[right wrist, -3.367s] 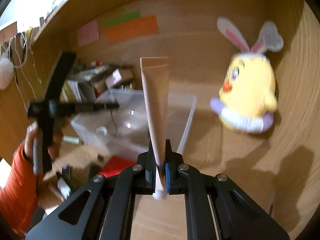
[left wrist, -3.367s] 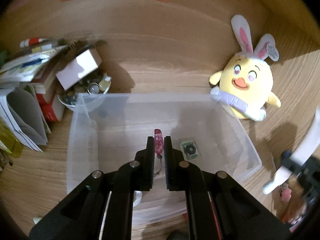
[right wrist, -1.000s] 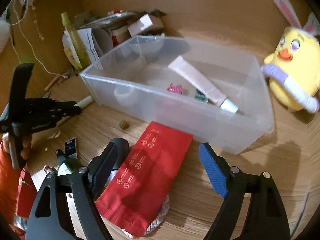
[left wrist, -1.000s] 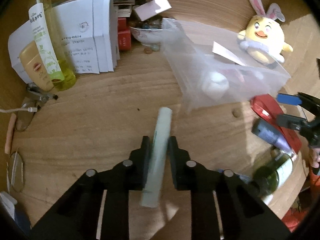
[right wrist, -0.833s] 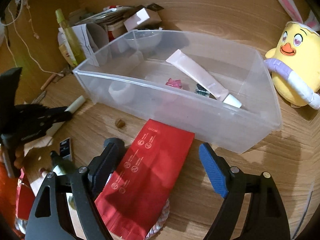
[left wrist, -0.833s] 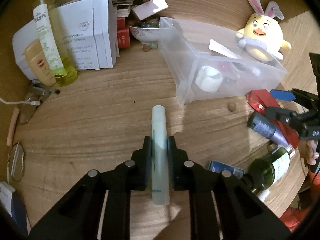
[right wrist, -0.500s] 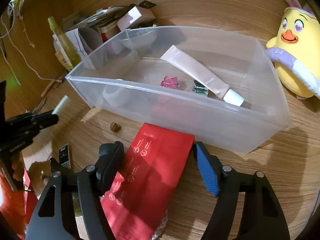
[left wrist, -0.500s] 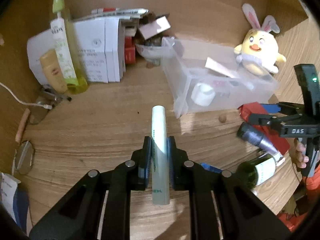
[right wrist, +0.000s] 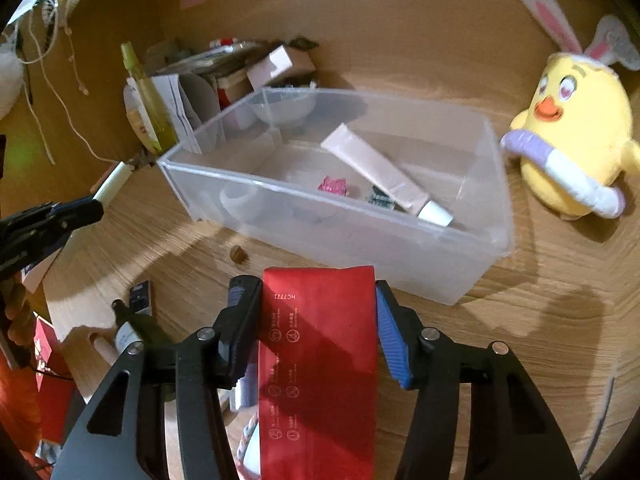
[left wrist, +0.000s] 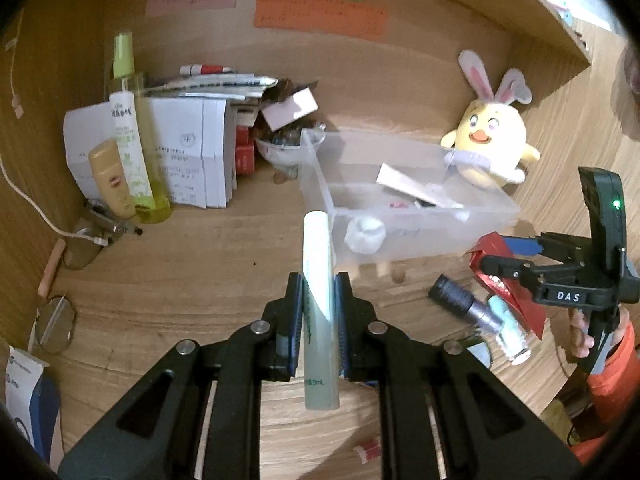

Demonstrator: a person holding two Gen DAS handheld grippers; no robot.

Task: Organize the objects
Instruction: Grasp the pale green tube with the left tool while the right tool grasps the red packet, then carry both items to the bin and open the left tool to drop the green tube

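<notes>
My left gripper [left wrist: 317,286] is shut on a pale green tube [left wrist: 316,264] and holds it above the wooden desk, left of the clear plastic bin [left wrist: 320,176]. My right gripper [right wrist: 317,300] is shut on a red packet [right wrist: 320,344], lifted just in front of the bin [right wrist: 460,280]. The bin holds a pink tube [right wrist: 376,170], a small pink item [right wrist: 332,185], a small dark square [right wrist: 378,197] and a white round piece [left wrist: 365,235]. The right gripper and red packet [left wrist: 504,276] also show at the right of the left wrist view.
A yellow bunny-eared plush [left wrist: 488,144] sits right of the bin. Papers, a green spray bottle [left wrist: 132,128] and a bowl [left wrist: 284,148] crowd the back left. Glasses [left wrist: 52,324] lie at the left. Dark bottles [left wrist: 472,312] lie on the desk near the right gripper.
My right gripper has closed on the red packet and lifted it. My left gripper has raised the green tube and tilted up, bringing the back wall into view.
</notes>
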